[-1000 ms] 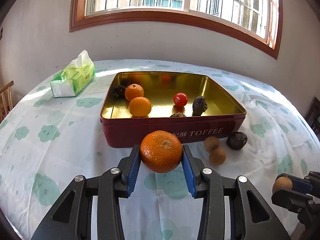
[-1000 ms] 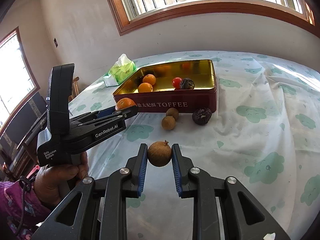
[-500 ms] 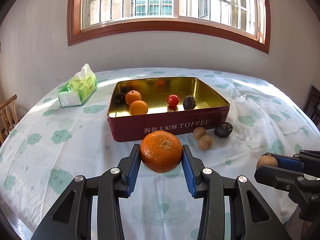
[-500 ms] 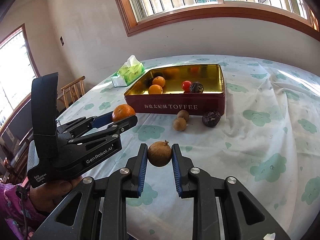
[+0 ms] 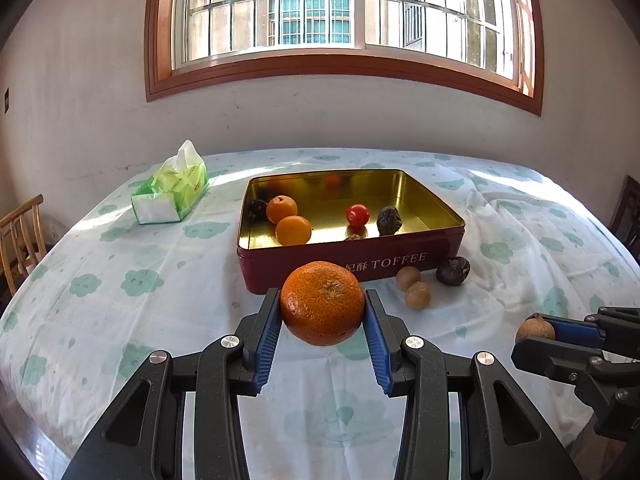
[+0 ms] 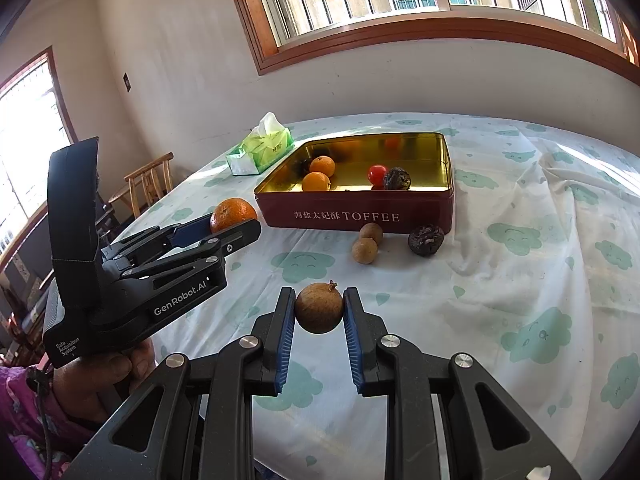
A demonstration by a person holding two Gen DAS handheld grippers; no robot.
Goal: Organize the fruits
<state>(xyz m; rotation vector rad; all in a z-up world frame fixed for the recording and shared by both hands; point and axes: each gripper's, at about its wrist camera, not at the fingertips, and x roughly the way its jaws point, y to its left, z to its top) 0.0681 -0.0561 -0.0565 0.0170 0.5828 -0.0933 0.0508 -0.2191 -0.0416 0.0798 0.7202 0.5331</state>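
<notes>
My left gripper (image 5: pixel 322 312) is shut on a tangerine (image 5: pixel 322 303) and holds it above the tablecloth, in front of the red toffee tin (image 5: pixel 400 260). My right gripper (image 6: pixel 319 312) is shut on a small brown longan (image 6: pixel 319 309), nearer the table's front edge. It also shows in the left wrist view (image 5: pixel 536 330). The tin (image 6: pixel 360 214) holds two oranges (image 5: pixel 288 220), a red tomato (image 5: pixel 357 215) and a dark wrinkled fruit (image 5: pixel 389 221). Two longans (image 5: pixel 413 287) and a dark fruit (image 5: pixel 453 271) lie on the cloth before the tin.
A green tissue pack (image 5: pixel 172 194) lies at the far left of the table. A wooden chair (image 5: pixel 20 236) stands beyond the left edge. The white cloth with green cloud prints (image 5: pixel 120 280) covers the table. A wall and window are behind.
Both grippers have pulled back from the tin and risen a little, each still holding its fruit. The tin and loose fruits now look farther away.
</notes>
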